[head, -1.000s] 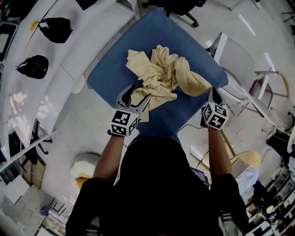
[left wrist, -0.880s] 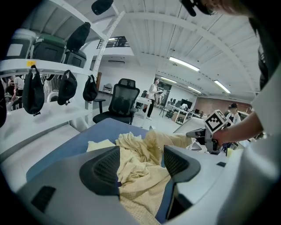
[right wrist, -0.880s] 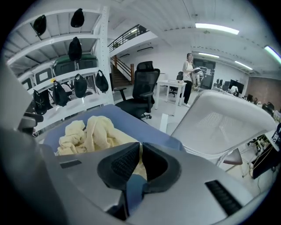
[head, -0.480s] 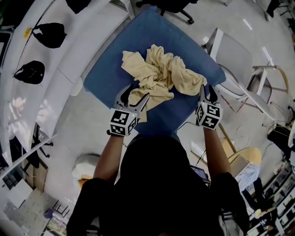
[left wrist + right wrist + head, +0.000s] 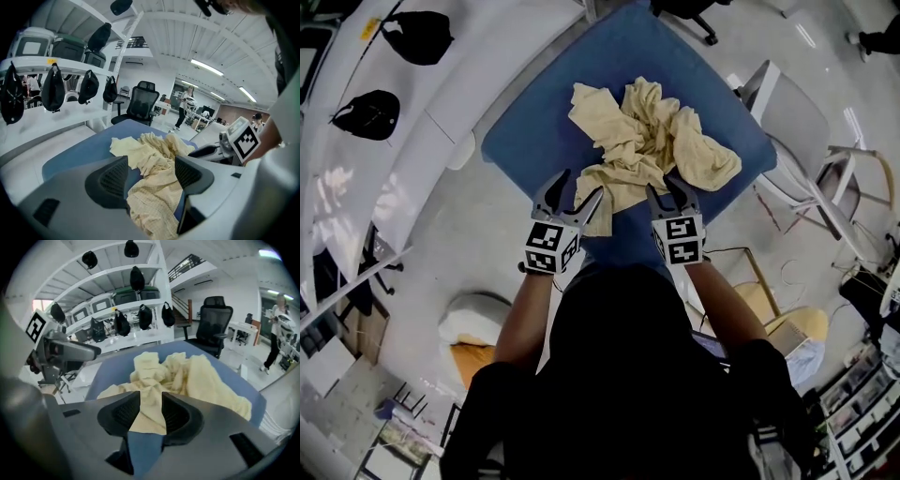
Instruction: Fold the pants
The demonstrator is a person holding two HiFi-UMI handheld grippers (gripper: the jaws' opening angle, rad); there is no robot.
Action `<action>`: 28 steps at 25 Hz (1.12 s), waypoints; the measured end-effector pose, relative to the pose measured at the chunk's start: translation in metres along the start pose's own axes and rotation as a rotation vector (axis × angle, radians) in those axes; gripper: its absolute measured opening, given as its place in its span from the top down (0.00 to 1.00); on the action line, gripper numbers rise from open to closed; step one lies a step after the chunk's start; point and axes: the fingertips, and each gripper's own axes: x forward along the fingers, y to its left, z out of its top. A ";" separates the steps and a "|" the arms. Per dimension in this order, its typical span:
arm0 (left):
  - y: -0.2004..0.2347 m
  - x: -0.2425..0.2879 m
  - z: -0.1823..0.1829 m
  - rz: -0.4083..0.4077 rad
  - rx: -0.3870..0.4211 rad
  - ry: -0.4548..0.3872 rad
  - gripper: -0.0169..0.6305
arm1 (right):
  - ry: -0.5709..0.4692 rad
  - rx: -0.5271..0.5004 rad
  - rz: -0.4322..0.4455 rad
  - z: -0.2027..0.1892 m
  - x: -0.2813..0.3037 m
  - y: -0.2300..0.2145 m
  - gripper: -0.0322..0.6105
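Note:
The cream pants (image 5: pixel 652 141) lie crumpled in a heap on the blue table (image 5: pixel 534 131), with one flap reaching the near edge. My left gripper (image 5: pixel 579 189) stands open at that near edge; the flap (image 5: pixel 154 187) lies between its jaws, and the pads do not press it. My right gripper (image 5: pixel 666 187) is just to its right at the near edge, its jaws opening. In the right gripper view, the cloth's near edge (image 5: pixel 150 418) shows in the gap between the jaws (image 5: pixel 151 411), and nothing is gripped. The left gripper view shows the right gripper (image 5: pixel 229 145) alongside.
White shelving with hanging black bags (image 5: pixel 370 112) runs along the left. A black office chair (image 5: pixel 140 101) stands beyond the table's far corner, and a white chair frame (image 5: pixel 797 122) to its right. A pale cushion (image 5: pixel 473 323) lies on the floor at the near left.
My right gripper has let go of the pants at the table's right corner, swung left to the near edge beside the left gripper, and opened. The left gripper has shifted only slightly.

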 end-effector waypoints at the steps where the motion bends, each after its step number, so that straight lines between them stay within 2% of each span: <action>1: 0.004 -0.005 -0.004 0.010 -0.007 0.000 0.48 | 0.023 -0.016 0.042 -0.007 0.008 0.018 0.72; 6: 0.028 -0.031 -0.026 0.054 -0.037 0.004 0.48 | 0.130 -0.058 0.189 -0.034 0.044 0.089 0.66; 9: 0.042 -0.049 -0.042 0.076 -0.057 0.010 0.48 | 0.184 -0.068 0.248 -0.047 0.062 0.118 0.58; 11: 0.050 -0.062 -0.053 0.090 -0.068 0.016 0.48 | 0.216 -0.061 0.262 -0.055 0.075 0.132 0.52; 15: 0.066 -0.086 -0.070 0.108 -0.079 0.028 0.48 | 0.272 -0.031 0.207 -0.071 0.097 0.143 0.51; 19: 0.077 -0.103 -0.080 0.118 -0.085 0.026 0.48 | 0.283 -0.054 0.137 -0.069 0.096 0.151 0.74; 21: 0.079 -0.106 -0.081 0.109 -0.082 0.023 0.48 | 0.263 -0.041 0.119 -0.065 0.090 0.153 0.81; 28: 0.063 -0.103 -0.072 0.025 -0.031 0.002 0.49 | 0.184 0.030 0.078 -0.059 0.051 0.159 0.85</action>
